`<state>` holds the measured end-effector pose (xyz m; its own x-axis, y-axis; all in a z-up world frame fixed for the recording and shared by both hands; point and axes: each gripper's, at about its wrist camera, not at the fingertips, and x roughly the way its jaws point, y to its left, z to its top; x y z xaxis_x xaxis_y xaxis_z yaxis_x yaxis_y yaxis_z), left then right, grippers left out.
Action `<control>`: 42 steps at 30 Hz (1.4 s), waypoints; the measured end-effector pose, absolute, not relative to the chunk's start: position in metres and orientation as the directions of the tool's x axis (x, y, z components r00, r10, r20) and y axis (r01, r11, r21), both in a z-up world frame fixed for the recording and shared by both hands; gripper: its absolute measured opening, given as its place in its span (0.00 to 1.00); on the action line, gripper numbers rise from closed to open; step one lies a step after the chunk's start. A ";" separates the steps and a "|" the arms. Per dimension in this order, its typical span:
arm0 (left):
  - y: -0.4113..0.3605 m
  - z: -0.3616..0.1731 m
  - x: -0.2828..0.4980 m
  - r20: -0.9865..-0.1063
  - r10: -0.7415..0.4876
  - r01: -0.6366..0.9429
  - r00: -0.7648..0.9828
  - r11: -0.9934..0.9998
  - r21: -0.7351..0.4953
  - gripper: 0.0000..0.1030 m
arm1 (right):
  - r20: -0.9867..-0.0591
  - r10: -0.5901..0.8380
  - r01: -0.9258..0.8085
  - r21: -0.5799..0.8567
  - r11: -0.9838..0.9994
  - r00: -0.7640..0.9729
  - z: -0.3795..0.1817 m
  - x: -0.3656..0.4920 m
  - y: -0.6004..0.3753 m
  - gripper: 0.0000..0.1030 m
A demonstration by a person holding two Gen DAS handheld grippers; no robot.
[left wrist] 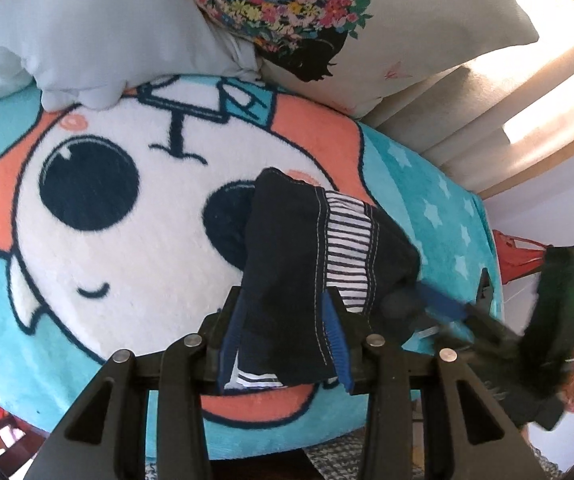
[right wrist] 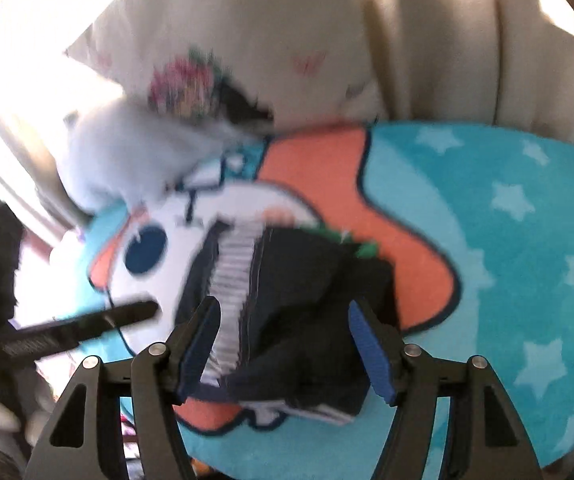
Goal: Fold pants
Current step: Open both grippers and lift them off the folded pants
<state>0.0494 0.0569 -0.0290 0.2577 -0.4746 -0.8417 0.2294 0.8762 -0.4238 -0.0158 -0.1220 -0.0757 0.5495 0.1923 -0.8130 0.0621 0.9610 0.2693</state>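
Observation:
The pants are small, dark navy, with a black-and-white striped band, bunched into a thick bundle on the teal cartoon blanket. My left gripper straddles the near end of the bundle, blue pads on either side of the cloth, jaws partly apart. My right gripper shows blurred at the right in the left wrist view, at the bundle's right edge. In the right wrist view the pants lie between the wide-open fingers of my right gripper. The left gripper's finger shows at left.
A white pillow and a floral-print pillow lie at the far side of the blanket. A cream headboard or curtain stands behind. A red object sits past the blanket's right edge.

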 end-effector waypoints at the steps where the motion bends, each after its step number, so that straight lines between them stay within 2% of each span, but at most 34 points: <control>1: 0.057 -0.027 0.049 -0.842 -0.471 0.237 0.264 0.878 -0.417 0.37 | -0.854 0.158 0.073 0.222 0.972 0.496 -0.090 -0.010 -0.116 0.69; 3: 0.058 -0.021 0.047 -0.842 -0.457 0.262 0.287 0.883 -0.389 0.38 | -0.870 0.087 0.092 0.150 0.984 0.486 -0.094 -0.013 -0.112 0.69; 7: 0.066 -0.007 0.044 -0.839 -0.421 0.301 0.346 0.896 -0.326 0.40 | -0.808 0.096 0.156 0.226 0.961 0.581 -0.068 -0.026 -0.117 0.70; 10: 0.072 0.006 0.039 -0.833 -0.381 0.324 0.402 0.910 -0.259 0.41 | -0.765 0.031 0.194 0.201 0.960 0.643 -0.046 -0.033 -0.112 0.70; 19: 0.087 0.025 0.025 -0.820 -0.300 0.370 0.487 0.922 -0.118 0.62 | -0.795 -0.030 0.312 0.203 0.928 0.606 -0.053 -0.038 -0.103 0.71; 42: 0.093 0.015 0.016 -0.846 -0.278 0.408 0.455 0.910 -0.079 0.64 | -0.827 -0.072 0.379 0.176 0.909 0.558 -0.062 -0.058 -0.088 0.73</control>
<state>0.0159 0.0926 0.0146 0.4551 -0.2778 -0.8460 0.4077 0.9097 -0.0793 -0.0582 -0.0877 -0.0625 0.5578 -0.0723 -0.8268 0.3786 0.9087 0.1760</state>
